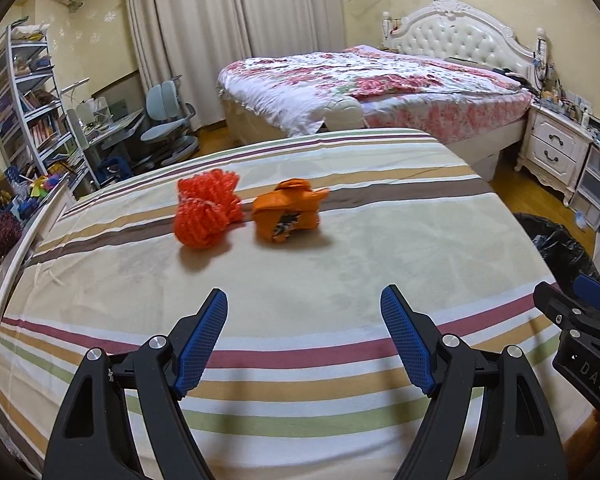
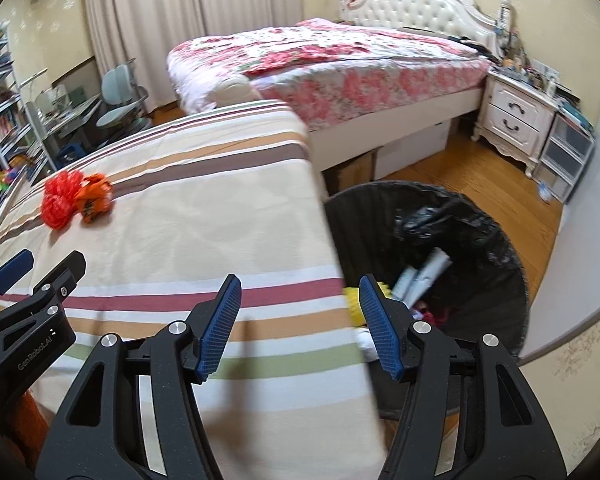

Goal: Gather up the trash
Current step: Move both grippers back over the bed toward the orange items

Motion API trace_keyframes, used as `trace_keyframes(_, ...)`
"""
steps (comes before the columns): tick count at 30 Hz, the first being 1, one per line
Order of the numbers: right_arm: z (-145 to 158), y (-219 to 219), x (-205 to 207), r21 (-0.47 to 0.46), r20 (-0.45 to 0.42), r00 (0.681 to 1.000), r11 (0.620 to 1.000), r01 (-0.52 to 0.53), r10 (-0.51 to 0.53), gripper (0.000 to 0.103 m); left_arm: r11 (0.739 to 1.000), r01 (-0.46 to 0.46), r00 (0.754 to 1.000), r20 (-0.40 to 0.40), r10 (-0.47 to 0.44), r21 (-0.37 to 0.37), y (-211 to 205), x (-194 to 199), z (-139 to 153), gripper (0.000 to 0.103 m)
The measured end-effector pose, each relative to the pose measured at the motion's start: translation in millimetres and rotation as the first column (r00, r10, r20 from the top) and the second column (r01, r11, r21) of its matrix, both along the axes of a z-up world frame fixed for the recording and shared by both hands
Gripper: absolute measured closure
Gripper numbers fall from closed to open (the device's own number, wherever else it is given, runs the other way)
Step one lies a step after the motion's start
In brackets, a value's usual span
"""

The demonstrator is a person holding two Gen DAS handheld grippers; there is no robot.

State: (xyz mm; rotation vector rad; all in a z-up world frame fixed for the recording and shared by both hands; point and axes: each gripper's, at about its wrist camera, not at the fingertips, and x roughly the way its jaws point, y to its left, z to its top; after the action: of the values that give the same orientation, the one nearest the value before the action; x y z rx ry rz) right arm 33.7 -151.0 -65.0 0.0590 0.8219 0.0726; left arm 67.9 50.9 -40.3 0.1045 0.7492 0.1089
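A red mesh net (image 1: 206, 210) and a crumpled orange wrapper (image 1: 286, 216) lie side by side on the striped cloth (image 1: 300, 272). They also show far left in the right wrist view, net (image 2: 58, 198) and wrapper (image 2: 94, 196). My left gripper (image 1: 304, 304) is open and empty, well short of them. My right gripper (image 2: 300, 292) is open and empty at the cloth's right edge, beside a black-lined trash bin (image 2: 496, 248) that holds white, yellow and red scraps. The right gripper also shows at the right edge of the left wrist view (image 1: 572, 304).
A bed with a floral cover (image 1: 380, 80) stands behind the striped surface. A white nightstand (image 1: 552, 148) is at the right, a bookshelf (image 1: 28, 96), desk and chair (image 1: 168, 120) at the left. Wooden floor (image 2: 460, 168) surrounds the bin.
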Motion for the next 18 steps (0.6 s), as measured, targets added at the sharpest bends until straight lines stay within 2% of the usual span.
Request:
trace_keyframes(3, 1, 20, 2, -0.005, -0.005, 0.999, 0.999, -0.042, 0.042, 0.043, 0.999, -0.033, 0.999, -0.011, 0.033, -0.002, 18, -2, -2, 0.026)
trace_keyframes(7, 1, 45, 5, -0.012, -0.014, 0.995, 0.995, -0.095, 0.094, 0.037, 0.997, -0.070, 0.997, -0.025, 0.070, -0.012, 41, -3, -3, 0.026)
trace_keyframes(11, 0, 70, 9, -0.031, -0.026, 0.989, 0.989, -0.145, 0.144, 0.037, 0.995, -0.096, 0.995, -0.036, 0.095, -0.017, 57, -4, -5, 0.026)
trace_keyframes(18, -1, 102, 20, -0.010, -0.049, 0.979, 0.980, -0.200, 0.200, 0.037, 0.991, -0.135, 0.990, -0.048, 0.134, -0.015, 83, 1, -7, 0.026)
